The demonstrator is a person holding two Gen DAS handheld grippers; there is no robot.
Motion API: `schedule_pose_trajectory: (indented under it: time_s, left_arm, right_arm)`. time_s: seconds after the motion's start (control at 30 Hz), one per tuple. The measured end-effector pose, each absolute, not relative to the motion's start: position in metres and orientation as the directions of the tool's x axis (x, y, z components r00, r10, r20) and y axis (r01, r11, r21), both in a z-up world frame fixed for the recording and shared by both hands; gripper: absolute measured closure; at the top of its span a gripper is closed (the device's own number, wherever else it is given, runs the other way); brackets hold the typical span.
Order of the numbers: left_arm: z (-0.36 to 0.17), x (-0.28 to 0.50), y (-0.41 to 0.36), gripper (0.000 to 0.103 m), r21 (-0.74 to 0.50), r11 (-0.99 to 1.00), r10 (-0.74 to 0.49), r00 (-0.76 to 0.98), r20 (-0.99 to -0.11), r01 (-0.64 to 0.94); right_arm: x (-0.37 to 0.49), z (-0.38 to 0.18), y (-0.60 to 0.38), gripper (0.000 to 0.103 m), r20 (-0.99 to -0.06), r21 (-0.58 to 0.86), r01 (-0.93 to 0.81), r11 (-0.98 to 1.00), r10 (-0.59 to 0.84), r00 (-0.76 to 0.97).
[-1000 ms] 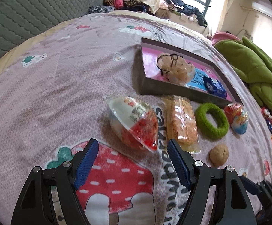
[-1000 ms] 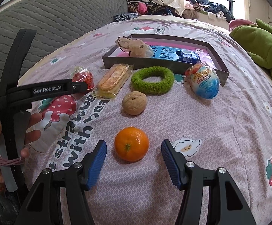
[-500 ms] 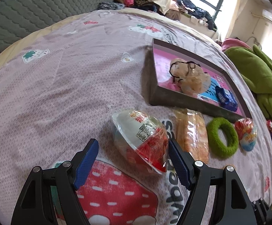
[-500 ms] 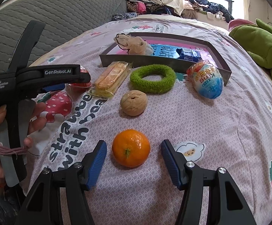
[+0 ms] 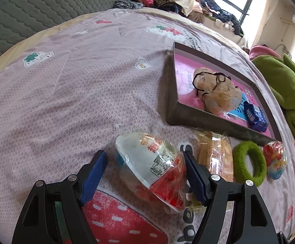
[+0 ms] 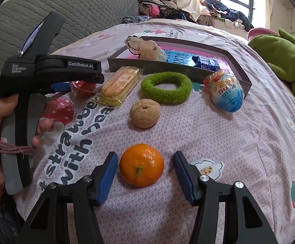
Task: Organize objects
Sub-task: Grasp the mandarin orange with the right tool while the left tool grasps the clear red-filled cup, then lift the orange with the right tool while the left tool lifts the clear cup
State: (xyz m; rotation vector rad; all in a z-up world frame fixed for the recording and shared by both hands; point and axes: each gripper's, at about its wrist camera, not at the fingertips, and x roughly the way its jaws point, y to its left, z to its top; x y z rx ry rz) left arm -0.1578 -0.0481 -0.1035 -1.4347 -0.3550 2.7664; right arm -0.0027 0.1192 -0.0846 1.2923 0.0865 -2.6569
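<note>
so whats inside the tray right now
Inside the tray lie a crumpled beige bag with a black cord and a small blue packet, on a pink and blue printed floor. Whatever sits beneath the bag is covered.

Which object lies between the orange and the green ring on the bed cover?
In the right wrist view, a walnut lies between the orange and the green ring, apart from both.

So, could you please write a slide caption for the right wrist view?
Right gripper closing around a tangerine on the bedspread, fingers not yet touching.
</note>
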Motion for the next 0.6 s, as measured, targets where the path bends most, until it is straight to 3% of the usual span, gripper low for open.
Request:
schedule_pose_trajectory:
  time_s: [0.13, 0.3, 0.37, 0.6]
  left_arm:
    - [-0.105, -0.156, -0.044, 0.027, -0.185, -0.979, 0.103, -0.584, -0.805, 0.082]
    - [-0.105, -0.155, -0.045, 0.041, -0.184, -0.980, 0.104, -0.580, -0.808, 0.080]
    - [-0.105, -0.154, -0.047, 0.041, -0.194, -0.978, 0.112, -0.581, -0.806, 0.080]
    - [-0.104, -0.146, -0.049, 0.042, -0.217, -0.975, 0.148, -0.582, -0.800, 0.051]
  right_arm:
    - [-0.003, -0.086, 0.120, 0.052, -0.785, 0.015, 0.196, -0.980, -0.133, -0.605]
    - [-0.001, -0.086, 0.117, 0.059, -0.781, 0.005, 0.210, -0.978, -0.135, -0.610]
    - [0.000, -0.085, 0.116, 0.063, -0.779, 0.003, 0.219, -0.976, -0.140, -0.611]
    - [0.001, -0.084, 0.117, 0.063, -0.776, 0.017, 0.221, -0.975, -0.152, -0.612]
